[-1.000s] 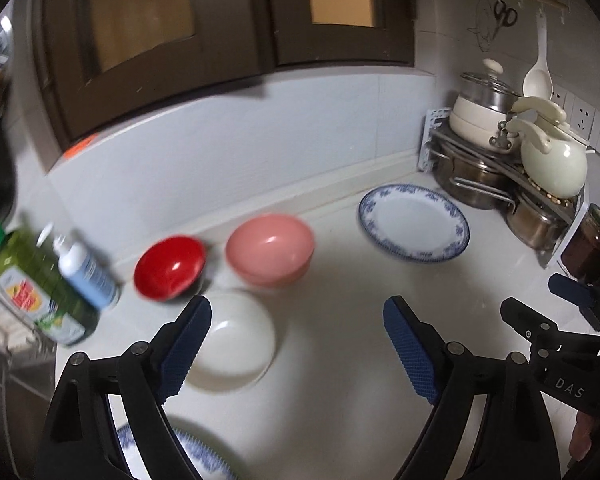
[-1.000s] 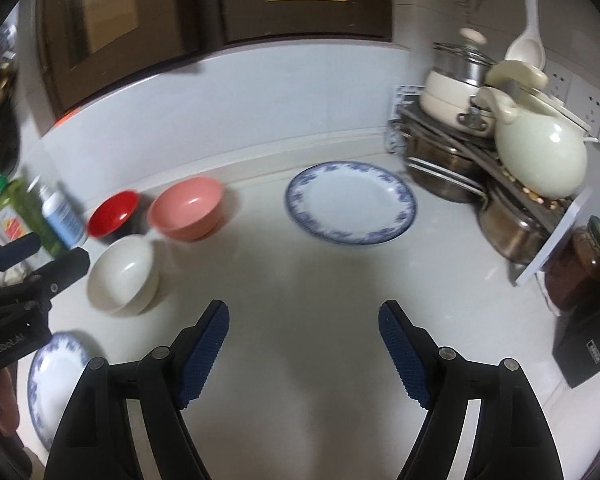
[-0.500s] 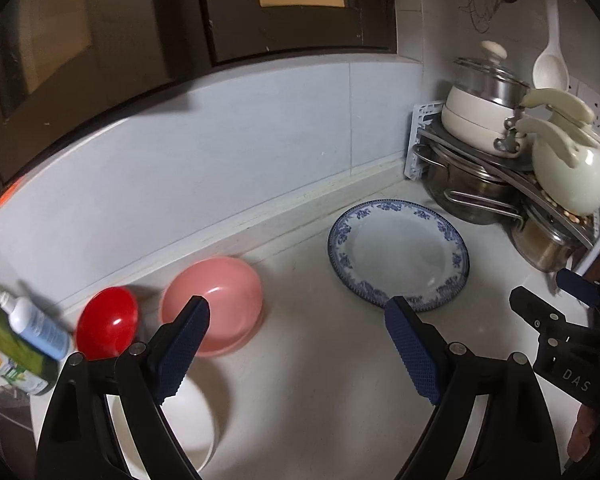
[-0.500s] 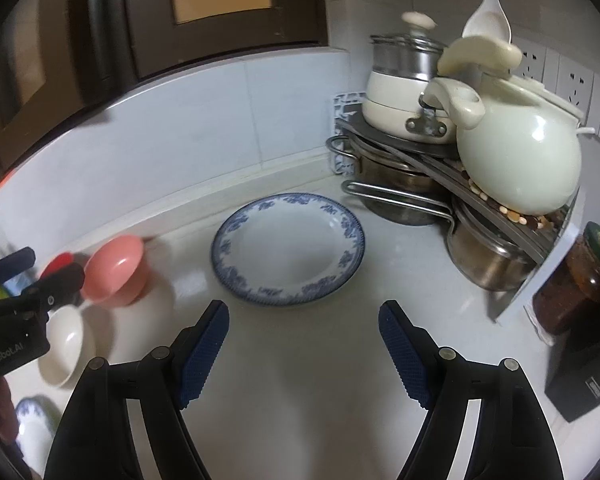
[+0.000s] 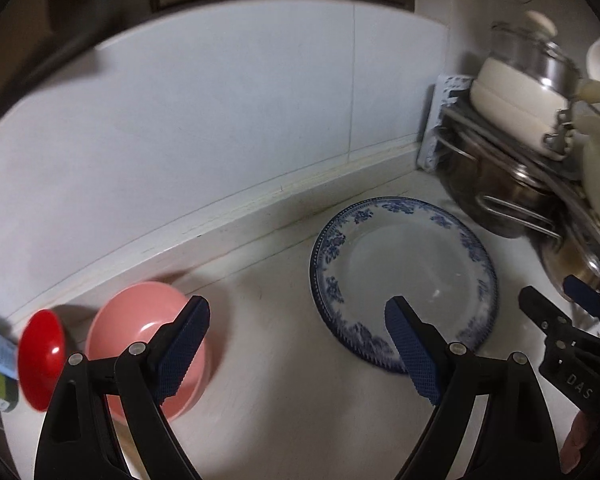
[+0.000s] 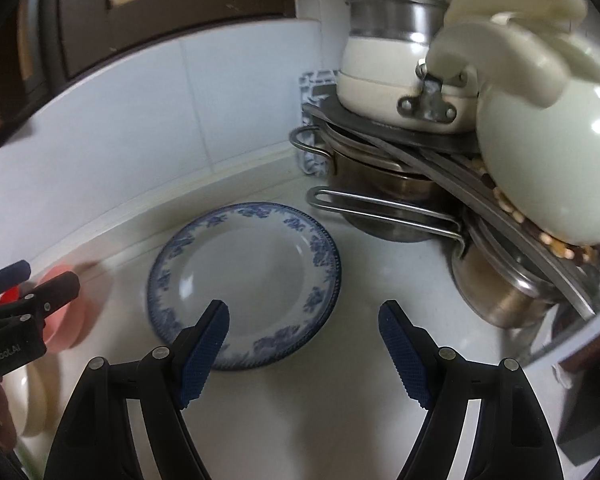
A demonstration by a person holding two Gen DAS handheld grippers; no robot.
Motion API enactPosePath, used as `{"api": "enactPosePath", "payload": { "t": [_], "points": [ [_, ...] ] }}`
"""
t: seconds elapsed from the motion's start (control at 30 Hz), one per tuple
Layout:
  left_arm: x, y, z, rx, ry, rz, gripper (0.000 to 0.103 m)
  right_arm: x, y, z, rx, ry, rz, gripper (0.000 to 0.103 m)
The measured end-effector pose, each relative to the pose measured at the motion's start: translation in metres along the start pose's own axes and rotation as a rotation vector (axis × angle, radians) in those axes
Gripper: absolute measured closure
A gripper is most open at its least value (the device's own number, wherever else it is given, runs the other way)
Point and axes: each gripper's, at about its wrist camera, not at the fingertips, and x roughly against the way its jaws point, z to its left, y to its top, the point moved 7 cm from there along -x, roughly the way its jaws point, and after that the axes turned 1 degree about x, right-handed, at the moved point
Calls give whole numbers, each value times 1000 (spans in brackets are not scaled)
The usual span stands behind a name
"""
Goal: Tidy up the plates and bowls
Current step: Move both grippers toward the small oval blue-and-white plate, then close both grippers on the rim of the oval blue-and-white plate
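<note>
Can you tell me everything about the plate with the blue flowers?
The plate is round and white, looks like glazed ceramic, with a blue flower pattern and a dotted blue edge around its rim and a plain shallow middle. It is empty and lies flat on the white counter, near the back wall and beside the steel pots. Nothing holds it: the right gripper hangs open just in front of it.

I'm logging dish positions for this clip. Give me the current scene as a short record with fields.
surface: white counter
plate: blue-rimmed plate flat on the counter, empty
bowls: pink bowl beside red bowl, left of the plate
rack: pot rack right of the plate
left gripper: open, empty
right gripper: open, empty, over the plate's near rim
</note>
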Motion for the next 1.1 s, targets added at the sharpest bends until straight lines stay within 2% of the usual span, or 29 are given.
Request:
{"api": "enactPosePath", "payload": {
  "t": [0.13,0.33,0.6,0.83,1.1],
  "points": [
    [-30,3,-4,1,11,12,13,-28,5,-6,-12,-12,4,25],
    [-69,6,-10,-12,28,45,14,-71,3,-18,-55,-26,63,25],
    [-97,8,-12,-25,11,90,17,-107,-1,-23,-73,-27,115,26],
    [-110,5,-10,-20,-2,129,28,-123,-3,-24,-96,-20,149,35],
    [-118,4,-9,-14,-38,179,50,-130,-3,-21,-76,-27,168,41]
  ]
}}
